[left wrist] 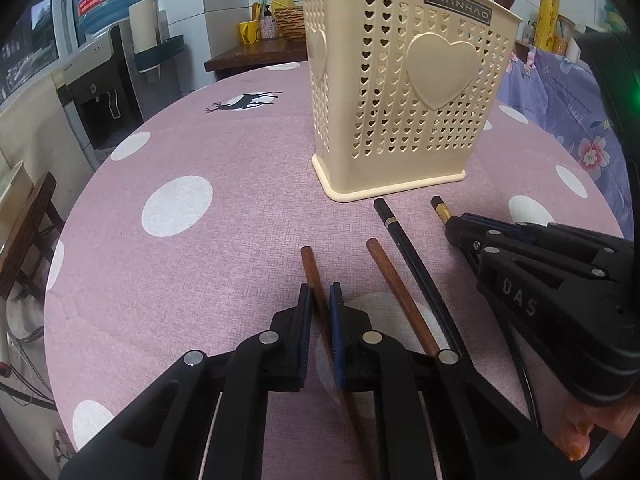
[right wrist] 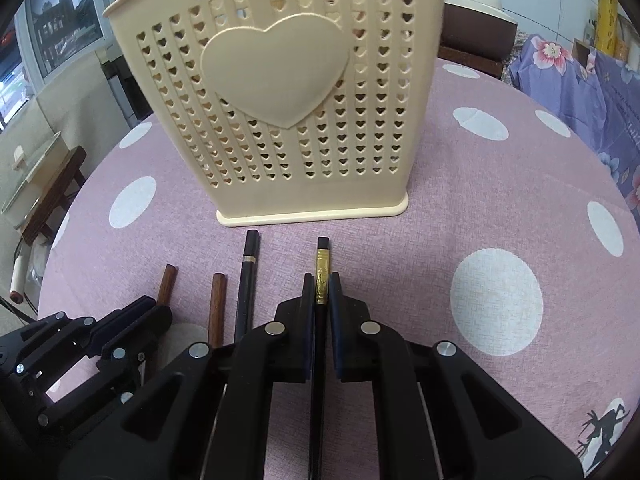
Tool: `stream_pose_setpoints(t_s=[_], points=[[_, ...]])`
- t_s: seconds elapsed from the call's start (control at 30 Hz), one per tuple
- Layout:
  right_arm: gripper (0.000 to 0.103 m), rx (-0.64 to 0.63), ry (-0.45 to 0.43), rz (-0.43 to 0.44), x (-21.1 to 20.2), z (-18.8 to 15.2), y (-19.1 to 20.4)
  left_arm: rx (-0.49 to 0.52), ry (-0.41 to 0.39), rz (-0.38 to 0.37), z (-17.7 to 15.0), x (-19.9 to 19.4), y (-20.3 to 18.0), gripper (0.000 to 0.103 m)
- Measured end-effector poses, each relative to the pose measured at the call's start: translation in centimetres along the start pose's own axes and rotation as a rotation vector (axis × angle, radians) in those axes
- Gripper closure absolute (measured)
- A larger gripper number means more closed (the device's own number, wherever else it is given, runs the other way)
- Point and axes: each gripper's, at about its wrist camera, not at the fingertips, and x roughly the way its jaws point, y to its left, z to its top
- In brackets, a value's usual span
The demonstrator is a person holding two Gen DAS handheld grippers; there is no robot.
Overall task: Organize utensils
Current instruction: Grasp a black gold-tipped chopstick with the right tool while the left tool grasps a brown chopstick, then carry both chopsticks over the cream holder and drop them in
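between my left gripper (left wrist: 320, 300) pads runs the leftmost brown chopstick (left wrist: 310, 264), its long axis pointing straight ahead along my fingers toward the holder; the jaws stand narrow around it, and whether the pads truly bite it yet i cannot tell, though they look close on both sides. just to its right lies the second brown chopstick (left wrist: 394, 292), near but apart, angled a little away. next comes the black chopstick with the silver band (left wrist: 404, 240), its end just short of the holder's base. furthest right, my right gripper (right wrist: 322, 292) is closed on the black chopstick with the gold band (right wrist: 322, 276), the gold part sitting between the pads, the tip aimed at the holder. all four sticks lie flat on the pink dotted tablecloth (left wrist: 224, 148), roughly parallel.

ahead stands the cream utensil holder (right wrist: 276, 80), upright, its rim well above the sticks, other handles already poking out. i judge each stick must be lifted and tipped upright before it clears that rim. my right side sits nearer the holder's front; open cloth lies left and right for swinging.
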Motion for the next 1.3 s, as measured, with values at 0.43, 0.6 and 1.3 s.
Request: stream_pose_setpoints(t_s=[0.43,0.6,1.3], points=[[0.095,0.043,-0.072,0.097,-4.3,-0.2,-1.6,-0.062,-0.050,-0.103,1.1,-2.7,1.6,0.095],[0.095,0.082,-0.156,0.180,-8.8,0.6,-2.9,-0.095,-0.154,-0.167,2.8,-7.6,3.2,0.095],[0.095,0.014,-0.380,0.200,-20.7,2.7,-4.8,-0.071,-0.370,-0.161,5.7,-15.2,5.3,0.095]])
